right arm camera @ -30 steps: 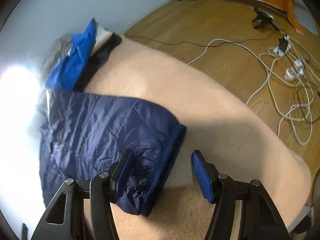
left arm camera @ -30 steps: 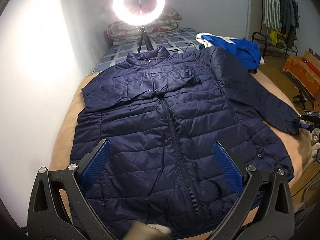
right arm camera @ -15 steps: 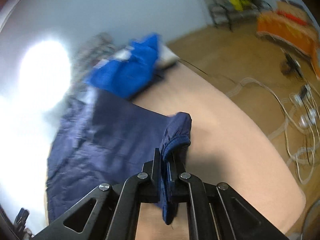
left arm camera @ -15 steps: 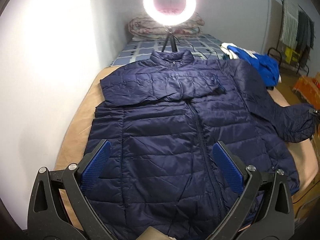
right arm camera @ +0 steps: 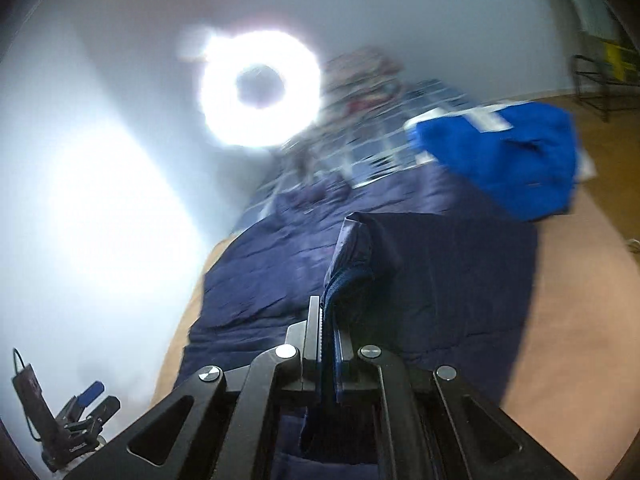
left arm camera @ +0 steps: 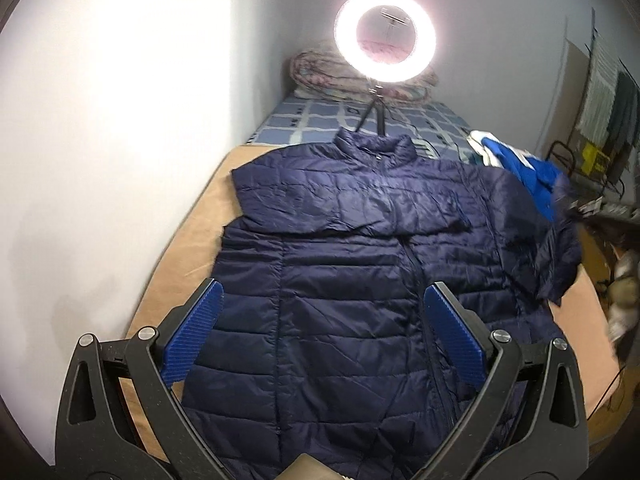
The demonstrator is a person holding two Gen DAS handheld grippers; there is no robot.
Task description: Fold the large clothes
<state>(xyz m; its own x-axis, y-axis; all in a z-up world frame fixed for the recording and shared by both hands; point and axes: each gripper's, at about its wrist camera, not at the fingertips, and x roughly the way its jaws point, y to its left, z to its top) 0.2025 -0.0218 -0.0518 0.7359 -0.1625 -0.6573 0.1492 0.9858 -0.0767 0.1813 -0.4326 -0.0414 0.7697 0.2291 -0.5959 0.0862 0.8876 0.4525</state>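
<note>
Item: navy jacket (left arm camera: 340,280), flat and face up on the bed (left arm camera: 188,248), one sleeve already across the chest. Right gripper (right arm camera: 328,344): jaws clamped on the other sleeve's cuff (right arm camera: 348,276), raised. Left gripper (left arm camera: 320,340): jaws wide apart, empty, above the hem. Advice: carry the cuff straight across the chest, lay it flat, avoid dragging the shoulder.

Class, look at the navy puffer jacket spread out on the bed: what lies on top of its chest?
One sleeve is folded across the chest of the jacket, below the collar. The fabric and zip beneath it are covered.
</note>
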